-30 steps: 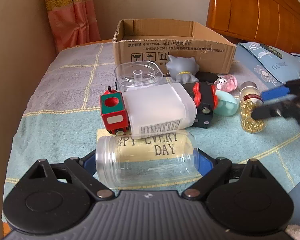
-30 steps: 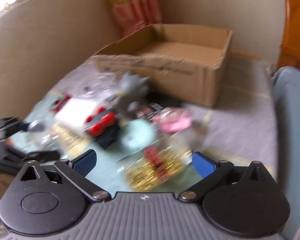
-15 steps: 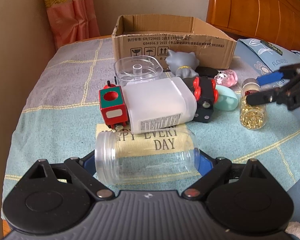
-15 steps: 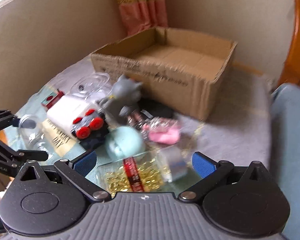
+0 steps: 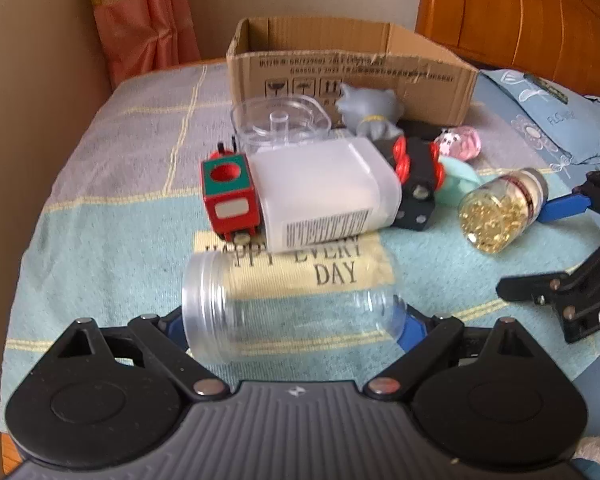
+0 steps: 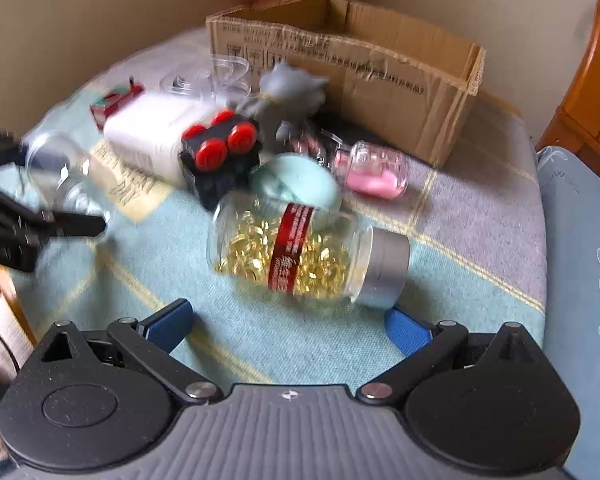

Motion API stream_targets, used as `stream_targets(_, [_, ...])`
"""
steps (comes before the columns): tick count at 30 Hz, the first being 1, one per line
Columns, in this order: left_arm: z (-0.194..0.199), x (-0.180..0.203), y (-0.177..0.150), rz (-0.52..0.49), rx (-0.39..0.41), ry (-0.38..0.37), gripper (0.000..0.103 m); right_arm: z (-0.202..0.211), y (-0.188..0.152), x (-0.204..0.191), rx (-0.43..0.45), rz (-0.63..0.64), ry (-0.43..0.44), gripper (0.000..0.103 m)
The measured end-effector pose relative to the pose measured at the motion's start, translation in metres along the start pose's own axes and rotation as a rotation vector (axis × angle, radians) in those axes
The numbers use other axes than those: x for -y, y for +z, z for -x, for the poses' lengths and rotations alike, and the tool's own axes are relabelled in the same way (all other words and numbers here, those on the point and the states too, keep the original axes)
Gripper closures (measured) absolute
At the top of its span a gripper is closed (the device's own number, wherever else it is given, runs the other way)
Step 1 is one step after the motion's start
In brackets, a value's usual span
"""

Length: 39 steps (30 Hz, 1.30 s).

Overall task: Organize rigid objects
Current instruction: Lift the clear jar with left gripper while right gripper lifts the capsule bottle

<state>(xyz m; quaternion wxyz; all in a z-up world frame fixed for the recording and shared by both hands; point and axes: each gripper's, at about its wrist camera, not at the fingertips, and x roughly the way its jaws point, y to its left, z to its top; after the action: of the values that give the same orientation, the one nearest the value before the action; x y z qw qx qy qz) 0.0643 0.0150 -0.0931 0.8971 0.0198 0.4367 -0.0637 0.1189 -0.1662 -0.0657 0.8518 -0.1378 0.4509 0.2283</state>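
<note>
A clear empty jar [image 5: 292, 308] lies on its side across my left gripper [image 5: 290, 320], whose blue pads press on its two ends. The right wrist view shows that same left gripper [image 6: 60, 184] around the clear jar [image 6: 60, 168] at the far left. A jar of golden capsules [image 6: 300, 256] with a red label and silver cap lies on the blanket just ahead of my open right gripper [image 6: 286, 320]. From the left wrist view, the right gripper [image 5: 522, 248] stands beside the capsule jar [image 5: 500, 212], its blue finger near the cap.
An open cardboard box [image 5: 348, 64] stands at the back. In front of it lie a frosted white container [image 5: 320, 192], a red-and-green toy train [image 5: 228, 196], a black toy with red wheels [image 5: 416, 184], a grey figurine [image 5: 370, 114], a clear lid [image 5: 280, 124] and a pink jar [image 6: 376, 168]. A blue pillow [image 5: 540, 120] lies right.
My right gripper has come down and closer to the capsule jar, which now fills more of its view. That jar's cap end has swung right. The left gripper and clear jar stay put.
</note>
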Motion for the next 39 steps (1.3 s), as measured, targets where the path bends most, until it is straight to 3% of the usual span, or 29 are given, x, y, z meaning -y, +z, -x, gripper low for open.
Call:
stream_targets(4, [-0.003, 0.002, -0.001, -0.002, -0.002, 0.006, 0.001, -0.001, 0.0, 0.006, 0.007, -0.048, -0.006, 0.0])
stream_targets(20, [-0.005, 0.003, 0.0, 0.021, 0.013, 0.025, 0.001, -0.007, 0.003, 0.007, 0.096, -0.057, -0.024, 0.0])
stream_targets(35, [0.004, -0.004, 0.004, 0.028, 0.058, 0.037, 0.003, 0.001, 0.021, 0.001, 0.081, -0.171, -0.102, 0.0])
stream_targets(39, [0.006, -0.007, 0.003, 0.038, 0.063, 0.027, 0.008, 0.003, 0.024, -0.002, 0.068, -0.161, -0.114, 0.006])
